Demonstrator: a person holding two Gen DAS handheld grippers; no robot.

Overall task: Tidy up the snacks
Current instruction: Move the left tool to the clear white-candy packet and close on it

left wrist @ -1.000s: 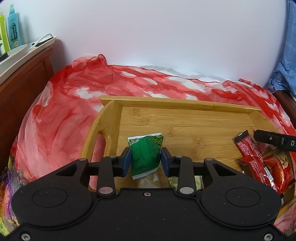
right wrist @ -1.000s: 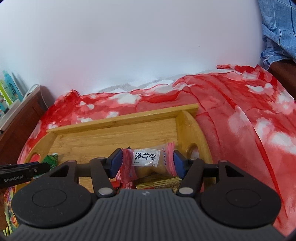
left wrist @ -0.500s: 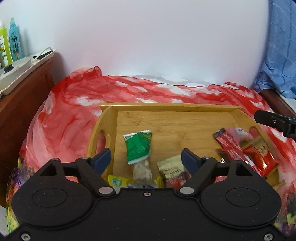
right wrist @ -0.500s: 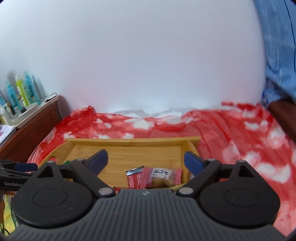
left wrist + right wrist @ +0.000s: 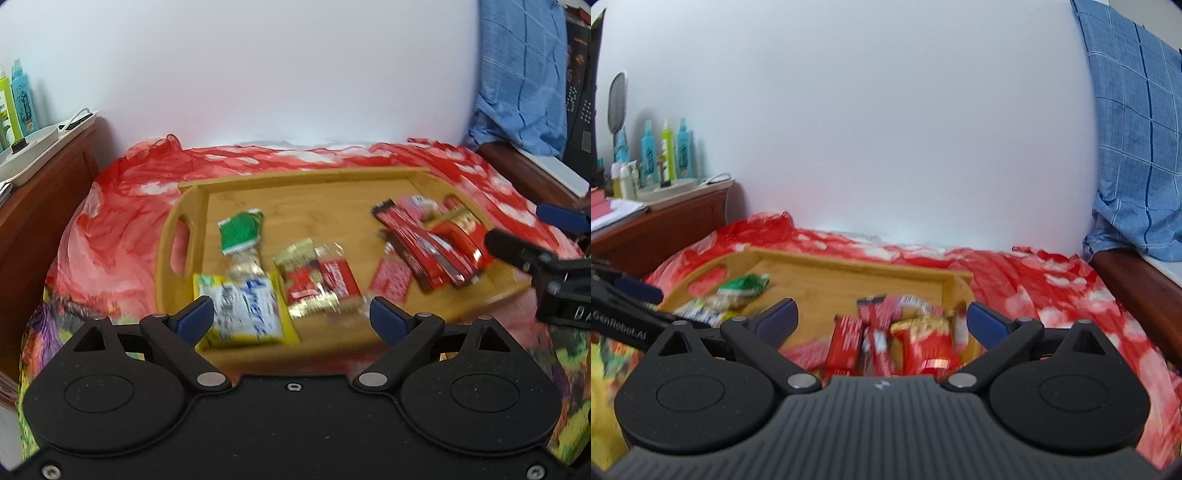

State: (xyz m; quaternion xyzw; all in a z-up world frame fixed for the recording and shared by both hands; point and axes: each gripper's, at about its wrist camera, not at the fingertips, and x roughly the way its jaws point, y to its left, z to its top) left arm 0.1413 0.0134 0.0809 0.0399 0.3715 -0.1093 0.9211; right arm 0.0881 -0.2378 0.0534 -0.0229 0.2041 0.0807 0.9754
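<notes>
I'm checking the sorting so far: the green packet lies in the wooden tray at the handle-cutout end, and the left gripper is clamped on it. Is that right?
Not quite. The green packet does lie in the wooden tray at the handle-cutout end, but the left gripper is not clamped on it: the left wrist view shows its jaws opening wide, with nothing gripped and the packet lying free beyond them.

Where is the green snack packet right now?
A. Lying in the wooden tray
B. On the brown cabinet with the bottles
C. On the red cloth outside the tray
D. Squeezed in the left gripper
A: the green snack packet lies flat inside the wooden tray, near its handle end, ahead of the left gripper, whose jaws are opening with nothing gripped.
</notes>
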